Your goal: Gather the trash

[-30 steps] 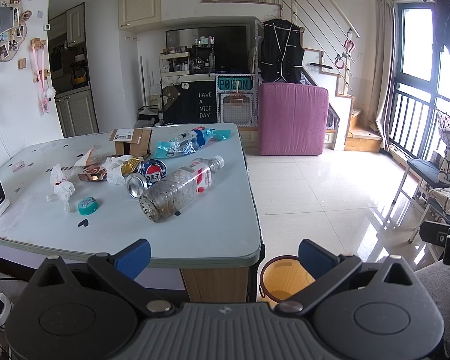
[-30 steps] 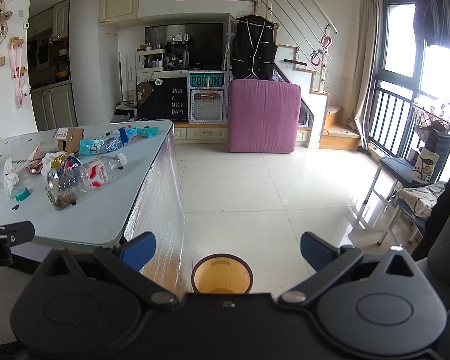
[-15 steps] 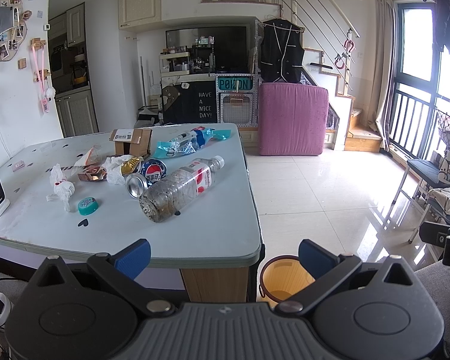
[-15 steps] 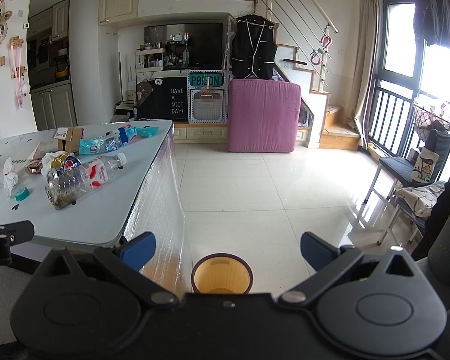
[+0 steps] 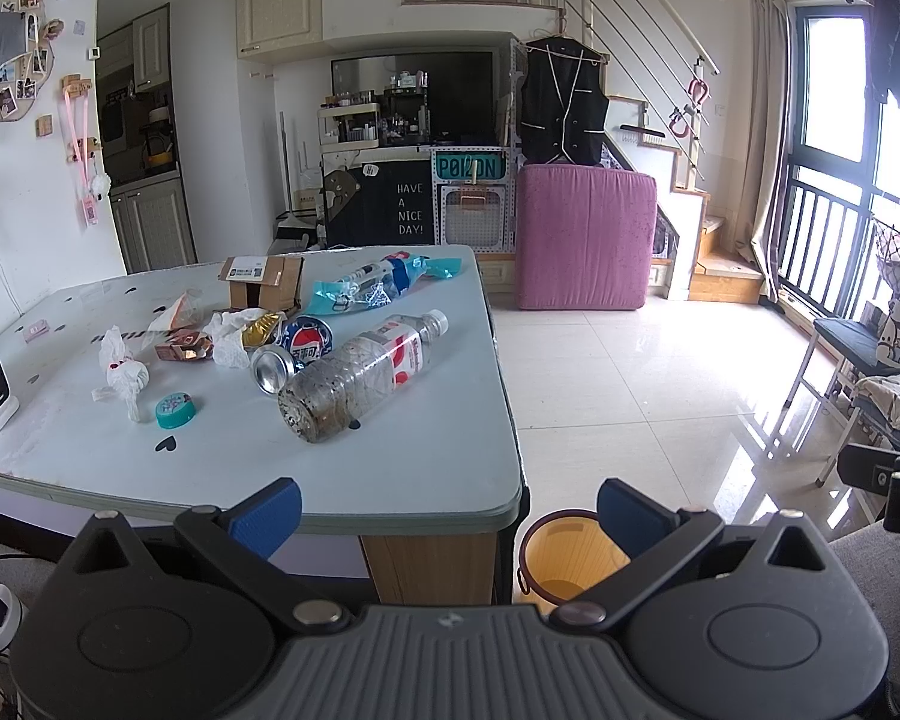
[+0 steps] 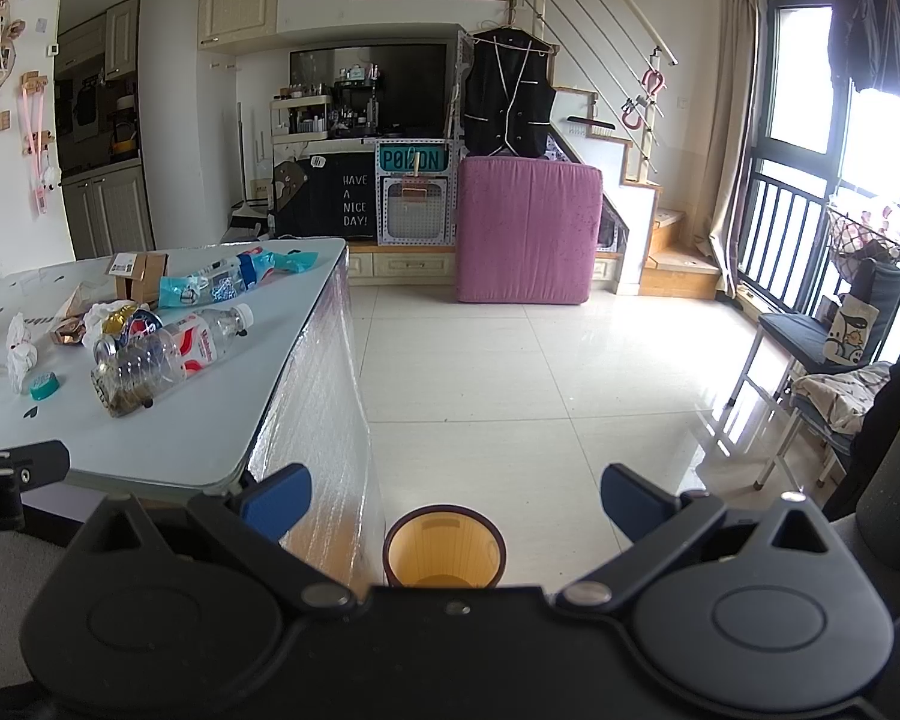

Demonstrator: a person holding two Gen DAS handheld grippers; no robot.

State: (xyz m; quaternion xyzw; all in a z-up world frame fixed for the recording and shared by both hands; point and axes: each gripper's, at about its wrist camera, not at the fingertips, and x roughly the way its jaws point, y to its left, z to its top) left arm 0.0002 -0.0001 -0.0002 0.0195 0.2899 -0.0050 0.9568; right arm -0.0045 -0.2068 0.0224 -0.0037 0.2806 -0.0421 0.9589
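Trash lies scattered over the pale table [image 5: 426,480], all of it ahead of my left gripper [image 5: 447,510], whose blue-padded fingers stand wide apart with nothing between them. Nearest to that gripper is a clear plastic bottle [image 5: 363,375] on its side, base toward me and cap pointing away. Touching the bottle's far left side is a crushed Pepsi can [image 5: 294,353], open end facing me. Left of the bottle sit a teal cap [image 5: 176,409] and a knotted white tissue wad [image 5: 123,372]. Beyond the can are crumpled wrappers [image 5: 234,333], then a small cardboard box [image 5: 262,282], and right of the box a blue plastic package [image 5: 384,285] near the table's far edge.

My right gripper [image 6: 453,501] is also spread wide and empty. It hangs off the table's right side, over the floor, with an orange waste bin [image 6: 444,552] standing just below and between its fingers. In the left wrist view the same bin [image 5: 561,558] stands on the floor just beside the table's near right corner.

The table's side panel is wrapped in shiny film. Past the table, glossy white tile floor [image 6: 540,372] runs to a purple cushion block [image 6: 528,231] standing on edge, with a black vest [image 6: 508,99] hanging above it, a staircase to its right and a balcony door further right.
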